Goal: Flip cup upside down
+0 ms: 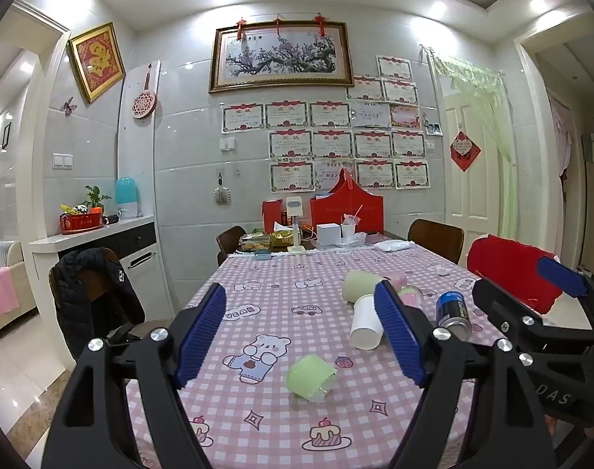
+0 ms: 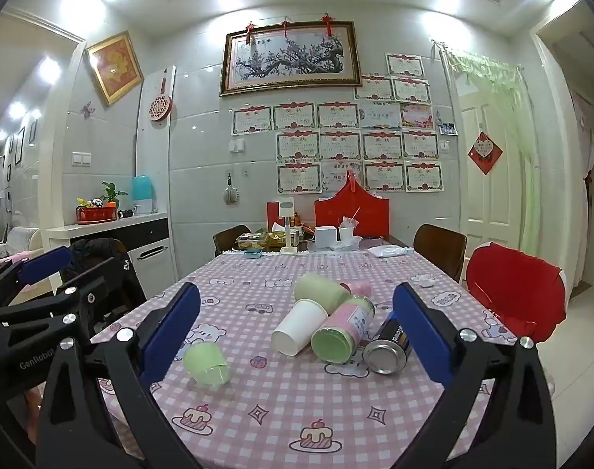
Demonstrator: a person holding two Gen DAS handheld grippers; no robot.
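Observation:
A small light-green cup [image 1: 311, 377] lies on its side on the pink checked tablecloth [image 1: 281, 305]; it also shows in the right wrist view [image 2: 206, 363]. A white paper cup [image 1: 366, 322] [image 2: 299, 326] lies on its side further back, against a larger pale-green cup [image 1: 360, 284] [image 2: 321, 292]. My left gripper [image 1: 302, 336] is open and empty, above the table's near edge, with the small green cup between and below its fingers. My right gripper [image 2: 297, 338] is open and empty, the cups lying ahead of it.
A pink-and-green jar [image 2: 341, 334] and a metal can [image 2: 384, 346] lie beside the cups. Boxes, a red bag [image 1: 347, 209] and a lamp stand at the table's far end. Chairs surround the table; a red-covered chair [image 2: 515, 297] is at the right, a jacket-draped chair [image 1: 91, 293] at the left.

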